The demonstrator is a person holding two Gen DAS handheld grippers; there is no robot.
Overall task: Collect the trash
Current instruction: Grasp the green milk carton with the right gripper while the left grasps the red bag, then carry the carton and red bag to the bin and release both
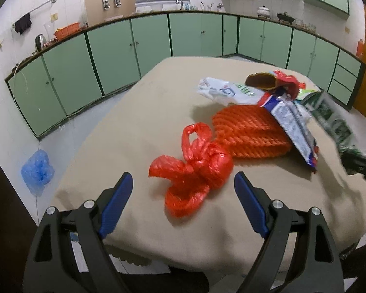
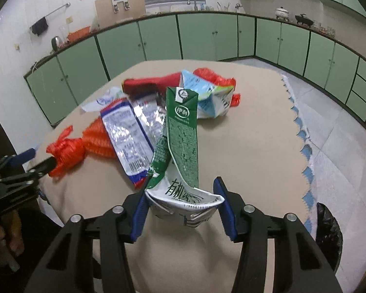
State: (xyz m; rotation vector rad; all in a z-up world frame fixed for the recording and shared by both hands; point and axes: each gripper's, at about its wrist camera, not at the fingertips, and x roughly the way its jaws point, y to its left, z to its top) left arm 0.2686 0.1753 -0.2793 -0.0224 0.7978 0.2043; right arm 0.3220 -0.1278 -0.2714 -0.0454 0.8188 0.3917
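one green milk carton (image 2: 183, 131), gripped

Your left tongs (image 1: 183, 205) stand wide open, the two blue pads (image 1: 117, 205) spread apart at seven and five o'clock of the left wrist view, with nothing between them; they hover low, pointing toward twelve o'clock; in the right wrist view the same tongs (image 2: 35, 160) show at nine o'clock, black arms angled toward three o'clock, and part of your hand (image 2: 5, 241) is visible below them at eight o'clock. Your right tongs (image 2: 180, 207) are partly closed, blue pads (image 2: 140, 213) pressing from both sides on what sits between them; they point toward twelve o'clock, tilted slightly downward.
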